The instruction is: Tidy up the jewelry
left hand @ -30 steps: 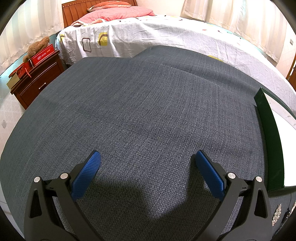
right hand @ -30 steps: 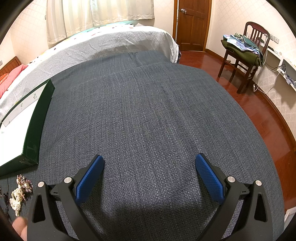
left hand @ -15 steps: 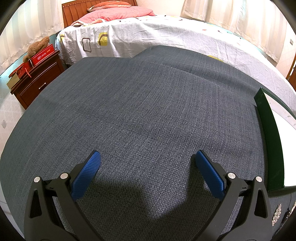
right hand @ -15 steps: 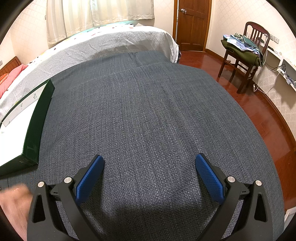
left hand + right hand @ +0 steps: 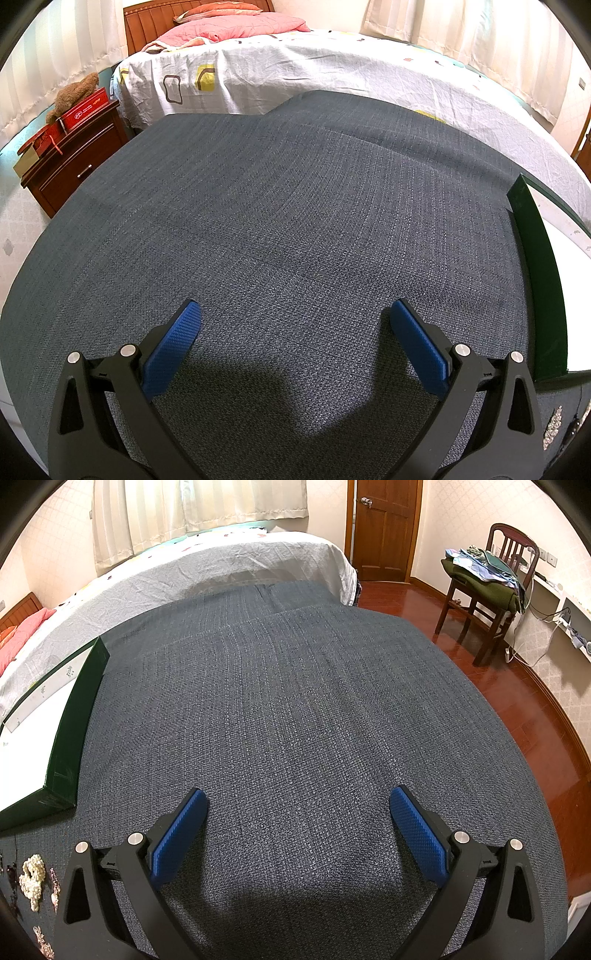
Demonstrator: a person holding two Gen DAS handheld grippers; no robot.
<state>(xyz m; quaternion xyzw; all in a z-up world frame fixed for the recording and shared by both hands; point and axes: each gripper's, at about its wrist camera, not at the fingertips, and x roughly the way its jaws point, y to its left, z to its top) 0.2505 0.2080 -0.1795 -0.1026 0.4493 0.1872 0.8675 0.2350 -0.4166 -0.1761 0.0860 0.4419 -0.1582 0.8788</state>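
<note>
Jewelry (image 5: 32,880) lies loose beside the empty green box (image 5: 70,734); sorting not begun.
Left gripper (image 5: 295,325) and right gripper (image 5: 297,812) gape wide, holding nothing.

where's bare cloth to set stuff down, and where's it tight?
Free: grey cloth ahead of both open grippers, left gripper and right gripper, out to the bed. Crowded: near the green box, where pearl jewelry lies.

In the right wrist view, the box (image 5: 66,746) lies on the cloth (image 5: 295,709) at the left edge of the frame. The jewelry (image 5: 33,882) lies below it, in the lower left corner. Behind the cloth, at the top, stands the bed (image 5: 236,565), and the chair (image 5: 487,587) is in the upper right.
</note>
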